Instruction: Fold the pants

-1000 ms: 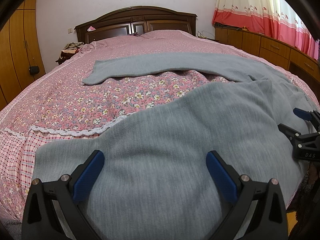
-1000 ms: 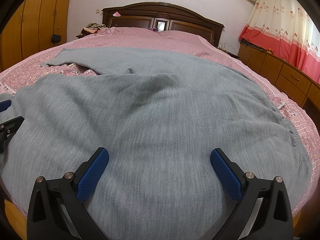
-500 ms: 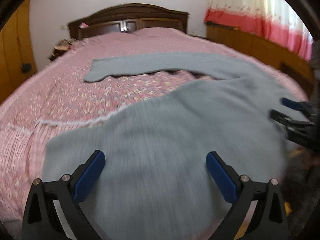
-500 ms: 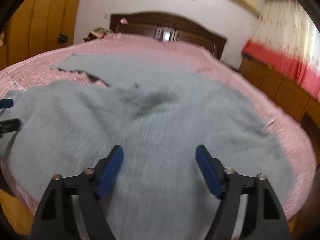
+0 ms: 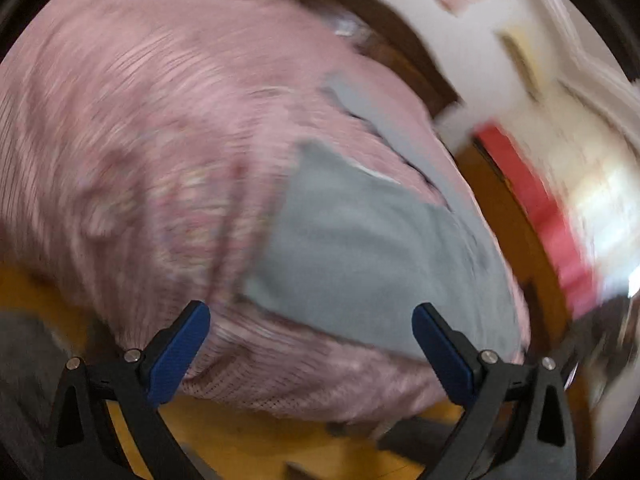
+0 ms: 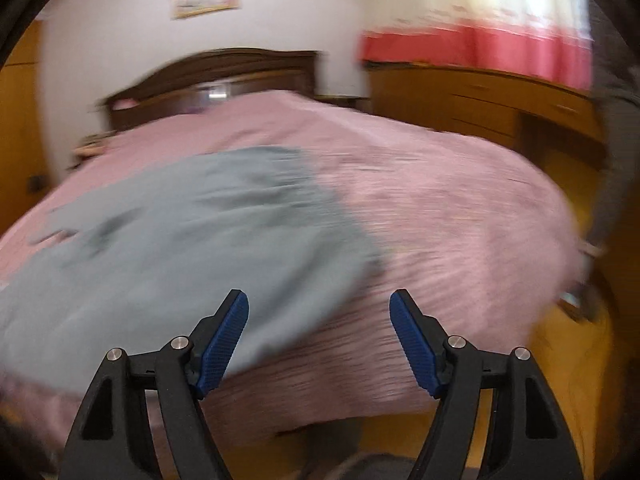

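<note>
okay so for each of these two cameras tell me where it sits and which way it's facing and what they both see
Left wrist: on the left gripper, tilted, off the bed's foot edge, facing the pants; its open blue fingers show.
Right wrist: on the right gripper, level, facing the headboard across the pants; its open fingers show.
Shared: bed, pants, red-banded curtain. Both are blurred.

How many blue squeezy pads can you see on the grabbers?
4. Two on the left gripper, at the bottom of the left wrist view, and two on the right gripper, at the bottom of the right wrist view.
</note>
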Available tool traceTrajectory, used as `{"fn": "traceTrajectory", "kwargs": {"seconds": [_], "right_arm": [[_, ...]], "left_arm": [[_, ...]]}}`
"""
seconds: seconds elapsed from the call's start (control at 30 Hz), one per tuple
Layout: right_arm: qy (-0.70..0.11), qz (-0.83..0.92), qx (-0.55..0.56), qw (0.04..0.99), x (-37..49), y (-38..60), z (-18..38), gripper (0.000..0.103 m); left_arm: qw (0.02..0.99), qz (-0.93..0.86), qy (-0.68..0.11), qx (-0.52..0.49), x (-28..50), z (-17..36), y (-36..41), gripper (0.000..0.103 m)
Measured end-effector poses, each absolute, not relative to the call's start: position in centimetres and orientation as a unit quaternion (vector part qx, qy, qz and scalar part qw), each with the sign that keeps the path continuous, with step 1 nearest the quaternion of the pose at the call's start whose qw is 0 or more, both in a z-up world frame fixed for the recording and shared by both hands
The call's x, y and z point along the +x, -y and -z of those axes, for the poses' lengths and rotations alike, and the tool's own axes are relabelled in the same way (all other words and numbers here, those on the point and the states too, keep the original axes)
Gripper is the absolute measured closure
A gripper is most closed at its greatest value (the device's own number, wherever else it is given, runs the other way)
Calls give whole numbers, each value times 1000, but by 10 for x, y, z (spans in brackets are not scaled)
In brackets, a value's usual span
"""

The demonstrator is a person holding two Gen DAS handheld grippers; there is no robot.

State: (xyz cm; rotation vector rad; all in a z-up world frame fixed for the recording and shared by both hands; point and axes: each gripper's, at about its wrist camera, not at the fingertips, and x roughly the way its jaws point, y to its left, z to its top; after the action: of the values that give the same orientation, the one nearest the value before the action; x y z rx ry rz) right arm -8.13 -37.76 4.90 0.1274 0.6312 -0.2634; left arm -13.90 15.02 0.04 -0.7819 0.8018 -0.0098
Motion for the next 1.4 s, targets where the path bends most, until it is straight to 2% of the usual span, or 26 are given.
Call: {"fn": "traceTrajectory", "kwargs": {"seconds": [0.23,0.27,0.3,0.33,0.4,0.43,0.47,0.5,0.83,0.87,0.9,0.93,1.0,1.03,1.13,1.3,1.4], "right_arm": [[-330,131,216,910,-80,440,-34,28],[-336,113,238,904,-81,443,-30,28],[-340,95,255,900,-81,444,-27,28],[-339,84,264,899,-83,445,-26,28],[-330,72,272,901,-84,447,-26,28],[-327,65,279,901,-85,449,-26,28],[-323,56,289,900,-87,450,-26,28],[-320,42,304,896,-87,453,-25,28],[-299,-21,442,846,-83,476,-2,30],[-292,-23,447,845,-83,481,-1,33],[-286,-32,450,846,-80,484,-2,48],[-285,-42,447,847,-77,485,-4,68],[-297,-46,434,849,-65,485,-7,77],[-299,-51,436,847,-59,485,-7,90],[-278,-72,459,841,-60,484,-21,95],[-178,-117,444,871,-68,466,-97,96],[-168,-110,450,870,-37,458,-122,96]], "left_arm": [[801,18,-370,-470,-129,21,-177,4],[796,23,-364,-483,-132,21,-181,11],[788,38,-356,-501,-136,24,-185,29],[782,54,-352,-512,-138,26,-187,38],[778,77,-347,-518,-143,24,-190,63],[779,89,-347,-514,-143,23,-190,70],[778,97,-350,-512,-142,20,-189,88],[776,106,-354,-511,-141,17,-188,97],[794,149,-313,-499,-130,-34,-183,101],[795,148,-313,-498,-128,-38,-182,101],[796,146,-314,-496,-125,-41,-178,101],[797,143,-315,-494,-122,-44,-176,101],[800,134,-313,-494,-112,-55,-170,101],[802,133,-309,-494,-106,-62,-168,101],[809,129,-296,-490,-93,-82,-168,101],[821,95,-289,-483,-64,-130,-178,101],[823,75,-284,-487,-32,-159,-190,101]]}}
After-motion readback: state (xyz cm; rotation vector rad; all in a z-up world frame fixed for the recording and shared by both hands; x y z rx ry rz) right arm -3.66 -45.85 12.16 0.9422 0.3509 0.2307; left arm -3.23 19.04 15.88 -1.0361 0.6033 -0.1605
